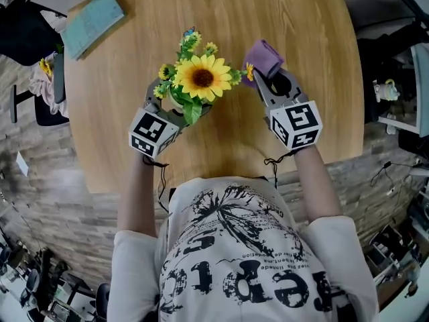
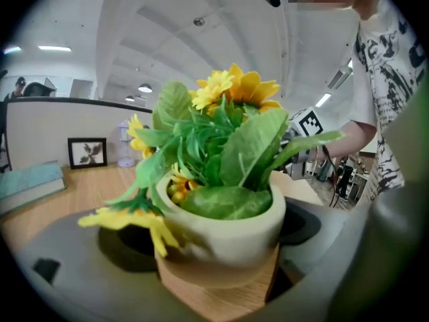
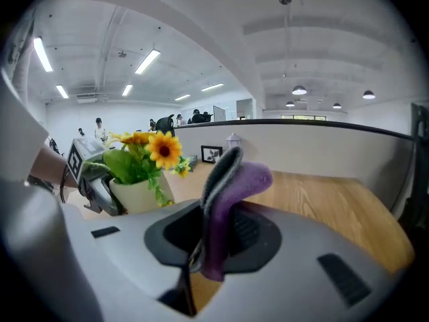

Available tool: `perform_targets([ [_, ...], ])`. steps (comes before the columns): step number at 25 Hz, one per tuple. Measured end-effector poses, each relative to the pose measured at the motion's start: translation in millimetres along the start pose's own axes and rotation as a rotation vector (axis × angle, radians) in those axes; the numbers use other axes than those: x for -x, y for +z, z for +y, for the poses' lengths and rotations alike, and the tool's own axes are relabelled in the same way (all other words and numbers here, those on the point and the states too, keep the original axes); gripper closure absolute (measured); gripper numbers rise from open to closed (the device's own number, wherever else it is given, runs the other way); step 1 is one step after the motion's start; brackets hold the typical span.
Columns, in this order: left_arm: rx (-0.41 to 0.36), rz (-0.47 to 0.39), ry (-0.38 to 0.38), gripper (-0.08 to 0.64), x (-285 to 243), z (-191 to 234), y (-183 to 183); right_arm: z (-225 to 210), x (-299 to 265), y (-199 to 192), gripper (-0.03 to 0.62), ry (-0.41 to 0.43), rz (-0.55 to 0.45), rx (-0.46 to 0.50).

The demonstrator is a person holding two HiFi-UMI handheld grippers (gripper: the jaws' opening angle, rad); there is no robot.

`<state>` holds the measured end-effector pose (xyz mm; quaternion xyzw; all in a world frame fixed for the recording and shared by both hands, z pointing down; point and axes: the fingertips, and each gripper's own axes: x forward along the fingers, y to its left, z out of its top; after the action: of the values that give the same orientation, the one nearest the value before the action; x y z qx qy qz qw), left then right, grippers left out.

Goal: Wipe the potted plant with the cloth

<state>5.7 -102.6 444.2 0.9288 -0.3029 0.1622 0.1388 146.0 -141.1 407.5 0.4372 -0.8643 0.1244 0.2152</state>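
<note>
step: pre-wipe approach | your left gripper (image 1: 174, 99) clamped the potted plant (image 1: 193, 80) at mid-table (image 1: 301, 32) | your right gripper (image 1: 268, 79) pinched the cloth (image 1: 263, 58) just beside | next: light contact on leaves

Wooden table (image 1: 221, 153), teal book (image 1: 92, 22) near far-left corner.

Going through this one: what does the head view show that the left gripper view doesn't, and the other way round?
Head view only: the purple cloth pinched in the jaws of the right gripper, and the left gripper seen from outside, set around the plant. Left gripper view only: the cream pot filling the gap between the left jaws, which the blooms mostly hide from above, plus the ceiling lights. Both: the sunflower plant, the wooden table and the teal book.
</note>
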Motion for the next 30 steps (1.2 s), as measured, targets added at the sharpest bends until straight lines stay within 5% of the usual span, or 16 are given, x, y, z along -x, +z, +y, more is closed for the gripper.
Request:
perform_targets([
  [5, 0.019, 0.061, -0.023, 0.038, -23, -5, -36, -6, -3, -4, 0.518, -0.001, -0.004, 0.049],
  [14, -0.083, 0.125, -0.111, 0.038, -46, -37, -54, -16, 5, -14, 0.517, -0.024, -0.002, 0.040],
  [25, -0.082, 0.086, -0.170, 0.012, -52, -32, -50, -13, -13, -19, 0.517, -0.010, 0.042, 0.052],
  [30, -0.079, 0.058, -0.123, -0.029, -39, -32, -37, -2, -6, -7, 0.517, -0.004, 0.023, 0.082],
])
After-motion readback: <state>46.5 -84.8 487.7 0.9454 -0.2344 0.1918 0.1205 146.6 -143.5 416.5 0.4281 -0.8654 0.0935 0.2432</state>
